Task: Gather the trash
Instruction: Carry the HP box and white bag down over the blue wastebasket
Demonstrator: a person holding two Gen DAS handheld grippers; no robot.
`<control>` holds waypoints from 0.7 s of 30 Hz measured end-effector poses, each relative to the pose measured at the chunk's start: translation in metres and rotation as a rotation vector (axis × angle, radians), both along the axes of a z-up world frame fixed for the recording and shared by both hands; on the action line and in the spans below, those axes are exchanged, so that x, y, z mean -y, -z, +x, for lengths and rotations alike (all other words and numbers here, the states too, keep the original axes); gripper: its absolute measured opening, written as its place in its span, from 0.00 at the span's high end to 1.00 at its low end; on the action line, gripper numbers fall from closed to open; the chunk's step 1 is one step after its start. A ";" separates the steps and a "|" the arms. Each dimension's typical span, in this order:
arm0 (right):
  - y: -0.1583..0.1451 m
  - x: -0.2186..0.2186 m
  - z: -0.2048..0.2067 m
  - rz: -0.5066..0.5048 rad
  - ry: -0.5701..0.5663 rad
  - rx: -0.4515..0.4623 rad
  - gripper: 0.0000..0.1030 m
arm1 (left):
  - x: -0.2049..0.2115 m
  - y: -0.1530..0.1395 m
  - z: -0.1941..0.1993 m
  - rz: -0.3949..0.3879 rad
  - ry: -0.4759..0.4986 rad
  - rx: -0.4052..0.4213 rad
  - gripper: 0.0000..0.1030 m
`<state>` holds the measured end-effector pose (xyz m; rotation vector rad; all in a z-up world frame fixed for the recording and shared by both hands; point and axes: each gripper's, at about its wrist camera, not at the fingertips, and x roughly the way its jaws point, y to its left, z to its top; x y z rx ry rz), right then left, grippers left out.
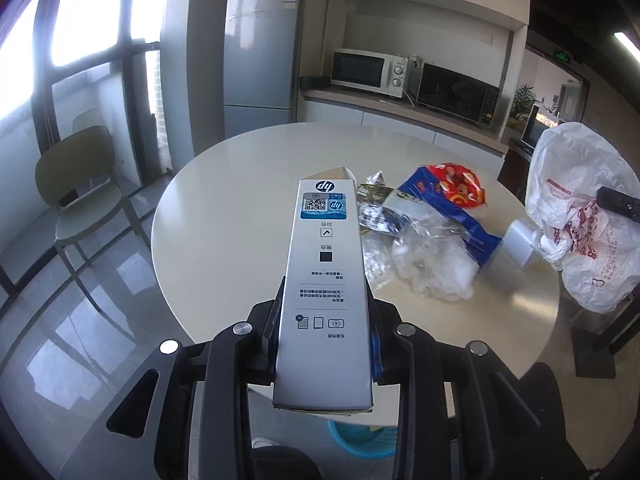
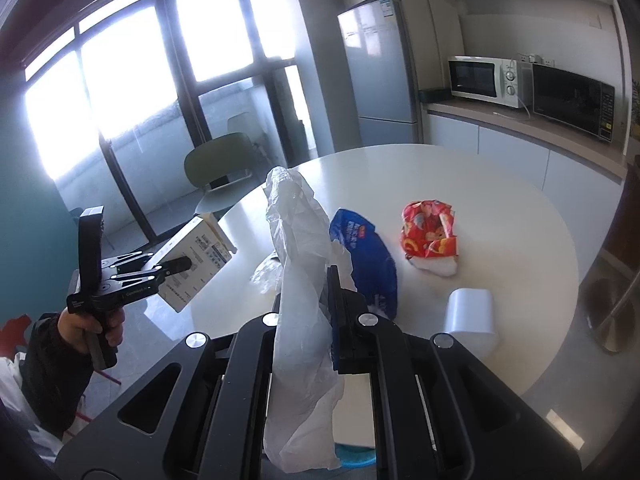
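Note:
My left gripper [image 1: 326,308] is shut on a long white HP carton [image 1: 326,280] and holds it above the near edge of the round white table [image 1: 240,184]. The carton [image 2: 196,264] and left gripper [image 2: 176,268] also show at the left of the right wrist view. My right gripper [image 2: 306,300] is shut on a white plastic bag [image 2: 300,280]; the bag [image 1: 580,208] hangs at the right in the left wrist view. On the table lie a blue wrapper [image 2: 368,256], a red snack wrapper [image 2: 430,234], clear crumpled plastic [image 1: 432,260] and a foil wrapper [image 1: 376,204].
A small white cup [image 2: 470,312] lies on its side near the table's right edge. A turquoise basket [image 1: 360,438] sits on the floor under the table's near edge. A green chair [image 1: 80,200] stands left of the table. A fridge and microwaves line the back.

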<state>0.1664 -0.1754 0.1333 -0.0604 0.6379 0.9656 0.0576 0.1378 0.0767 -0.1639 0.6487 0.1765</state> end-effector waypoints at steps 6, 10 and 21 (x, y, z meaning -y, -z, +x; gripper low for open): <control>0.006 0.012 -0.038 -0.014 -0.071 -0.031 0.94 | 0.029 0.003 -0.038 -0.021 0.054 0.007 0.71; 0.015 0.020 -0.062 -0.029 -0.101 -0.056 0.94 | 0.047 0.009 -0.060 -0.026 0.083 -0.002 0.71; 0.043 0.044 -0.104 -0.065 -0.143 -0.131 0.94 | 0.082 0.031 -0.101 -0.061 0.176 -0.049 0.71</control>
